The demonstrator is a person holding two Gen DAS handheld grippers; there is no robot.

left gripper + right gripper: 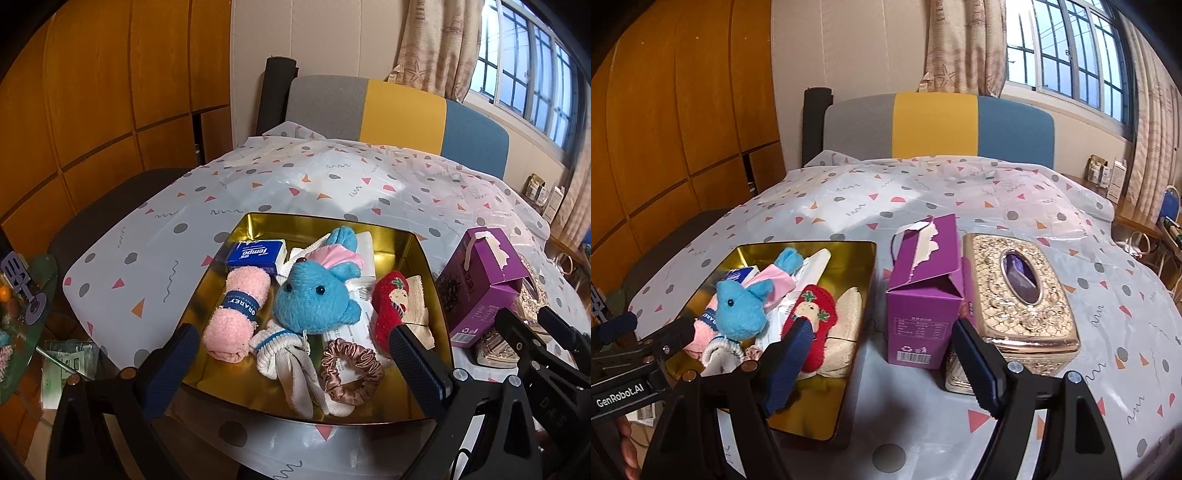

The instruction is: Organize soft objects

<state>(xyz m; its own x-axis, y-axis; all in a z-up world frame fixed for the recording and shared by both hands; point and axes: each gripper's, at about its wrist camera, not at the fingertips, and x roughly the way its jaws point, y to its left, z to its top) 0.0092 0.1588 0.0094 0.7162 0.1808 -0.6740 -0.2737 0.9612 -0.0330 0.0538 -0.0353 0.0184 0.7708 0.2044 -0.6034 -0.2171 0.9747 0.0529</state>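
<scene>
A gold tin [424,258] in the lower centre of the frame is filled with a blue plush toy [314,299], pink rolled towel [236,317] and red sock [389,306]. Both the left gripper [295,365] and right gripper [882,363] are held spread wide, empty, above the table's near edge. A purple box [923,295] is seen right of the tin.

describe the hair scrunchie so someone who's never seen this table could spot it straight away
Find the gold tin tray on the spotted tablecloth, left of the purple carton. In its near part, just below the blue plush toy and beside the white knotted cloth, lies the scrunchie. It is the only ring there: shiny, ruffled, brownish-pink satin, where its neighbours are fuzzy or woven.
</scene>
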